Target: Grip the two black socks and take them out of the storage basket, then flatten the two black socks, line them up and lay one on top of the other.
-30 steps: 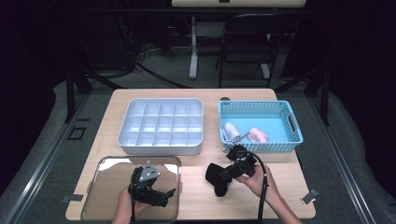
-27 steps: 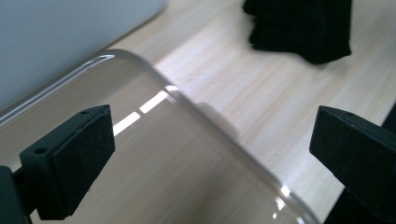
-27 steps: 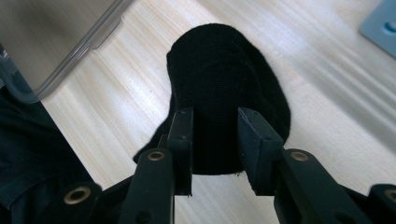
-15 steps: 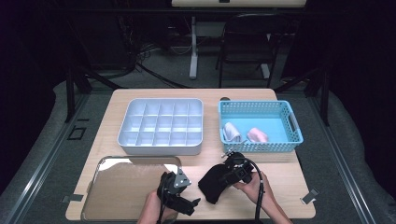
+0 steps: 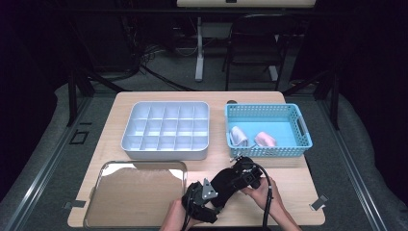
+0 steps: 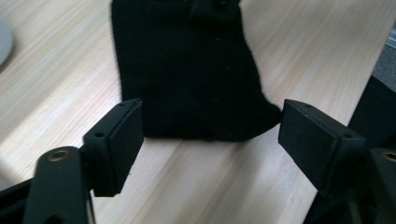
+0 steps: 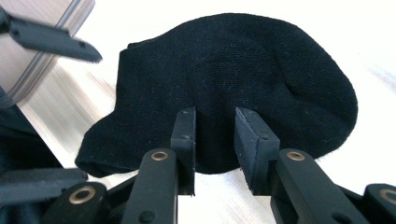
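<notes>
A black sock [image 5: 226, 185] is lying on the near edge of the table [image 5: 288, 180], just in front of the blue basket [image 5: 288, 150] and to the right of the shiny metal tray [image 5: 110, 211], as a person is working on it with two hand-held grippers. The right gripper [image 7: 214, 140] is pinching a fold of the sock's edge, its jaws standing narrow with the knit bunched between them. The left gripper [image 6: 210, 135] is pointing at the opposite end of the sock, jaws spread to either side of the hem and touching nothing; they have just been closing, with only bare table between them. A second earlier this gripper was sitting over the tray, and it has since been travelling across to the sock, while the right hand has been holding its place. The sock is looking light, soft and limp, likely to sag and fold wherever it is unsupported, so a hold on the hem or a corner at each end should be keeping it flat. A white divided organiser [image 5: 166, 130] is standing behind, and pale rolled socks [image 5: 252, 138] are resting in the basket
</notes>
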